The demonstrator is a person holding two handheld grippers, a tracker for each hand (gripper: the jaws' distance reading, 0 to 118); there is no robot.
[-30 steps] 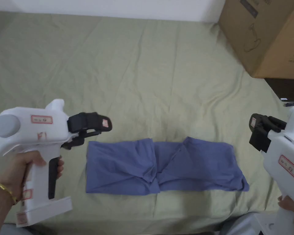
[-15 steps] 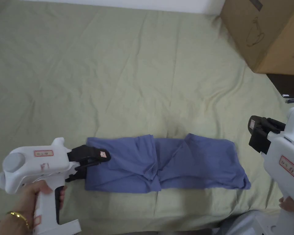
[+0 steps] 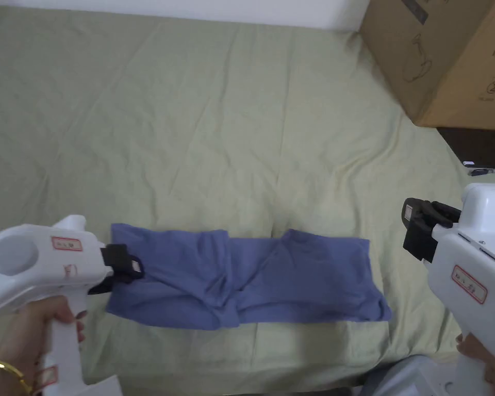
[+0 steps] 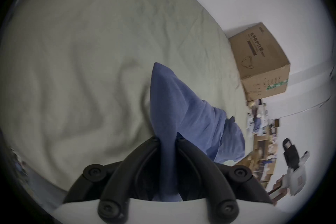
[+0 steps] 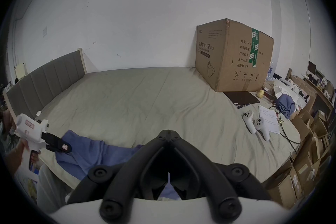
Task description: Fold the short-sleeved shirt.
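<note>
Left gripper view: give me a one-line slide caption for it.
Left gripper shut on the end of the blue shirt, the cloth rising between its jaws above the green bedsheet.

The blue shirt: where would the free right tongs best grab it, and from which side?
Probably its right end, near the far corner, coming in from the right. The shirt lies as a long flat band on the bed; the left tongs already pinch the opposite end, and the right tongs hover just beyond this one.

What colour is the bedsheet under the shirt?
Pale olive green, plain; the bedsheet shows best in the head view.
</note>
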